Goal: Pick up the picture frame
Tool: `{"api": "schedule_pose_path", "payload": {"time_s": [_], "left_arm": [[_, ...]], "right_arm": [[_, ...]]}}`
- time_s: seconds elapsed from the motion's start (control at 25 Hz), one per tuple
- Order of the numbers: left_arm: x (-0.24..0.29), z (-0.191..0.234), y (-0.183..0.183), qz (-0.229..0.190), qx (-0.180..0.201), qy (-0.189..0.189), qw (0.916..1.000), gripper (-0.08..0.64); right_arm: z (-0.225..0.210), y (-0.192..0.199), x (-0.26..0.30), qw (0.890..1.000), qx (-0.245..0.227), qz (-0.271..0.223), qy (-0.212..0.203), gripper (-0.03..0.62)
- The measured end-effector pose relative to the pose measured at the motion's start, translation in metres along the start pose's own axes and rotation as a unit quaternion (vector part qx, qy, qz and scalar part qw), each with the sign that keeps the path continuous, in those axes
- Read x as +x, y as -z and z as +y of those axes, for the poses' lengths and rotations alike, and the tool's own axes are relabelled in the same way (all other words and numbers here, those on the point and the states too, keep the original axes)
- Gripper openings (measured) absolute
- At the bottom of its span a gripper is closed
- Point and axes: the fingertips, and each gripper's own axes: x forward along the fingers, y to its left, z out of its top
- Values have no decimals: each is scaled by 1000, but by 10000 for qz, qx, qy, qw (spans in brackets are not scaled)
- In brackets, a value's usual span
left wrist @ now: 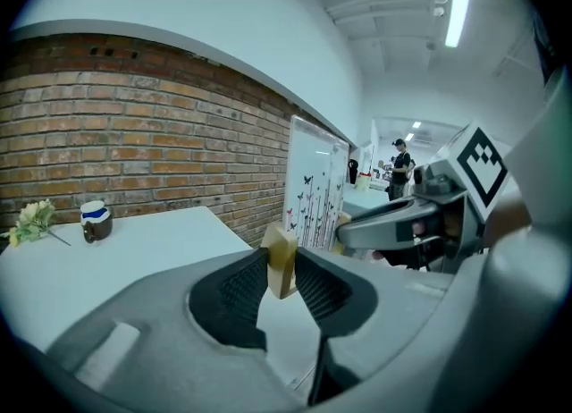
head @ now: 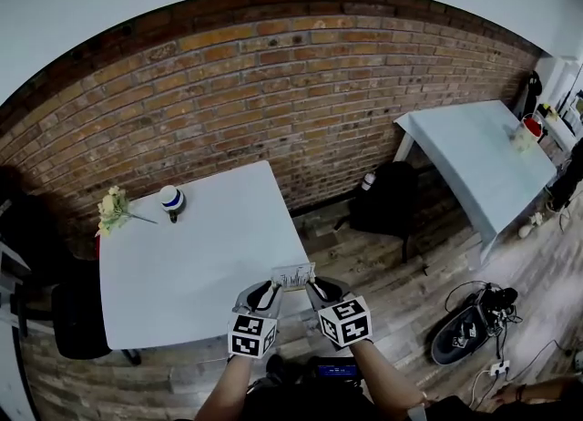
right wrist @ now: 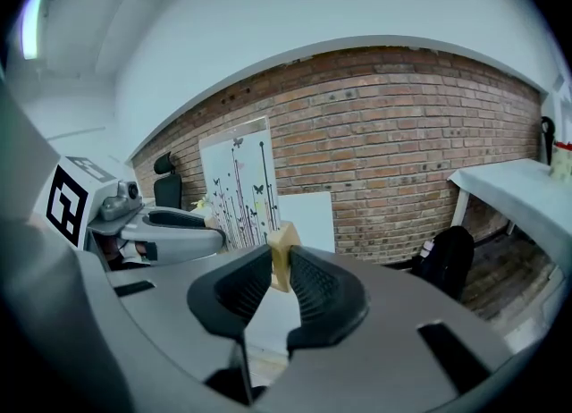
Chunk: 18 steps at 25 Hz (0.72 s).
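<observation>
Left tongs (left wrist: 281, 266), right tongs (right wrist: 281, 264) tight on picture frame (head: 293, 275)

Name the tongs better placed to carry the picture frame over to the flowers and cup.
Left, probably. Left tongs and right tongs each clamp an end of the picture frame, but the left sits on the side of the flowers and cup.
</observation>
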Motion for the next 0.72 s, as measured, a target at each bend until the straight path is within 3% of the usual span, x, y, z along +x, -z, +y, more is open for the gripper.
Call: {"api": "schedule_pose_path", "payload": {"time_s": [0.72], "left_arm": [[5,-30,-1,40,104,32,9999,101]], "right_arm": [[-17,10,-24,10000,84,-41,23,71]]}}
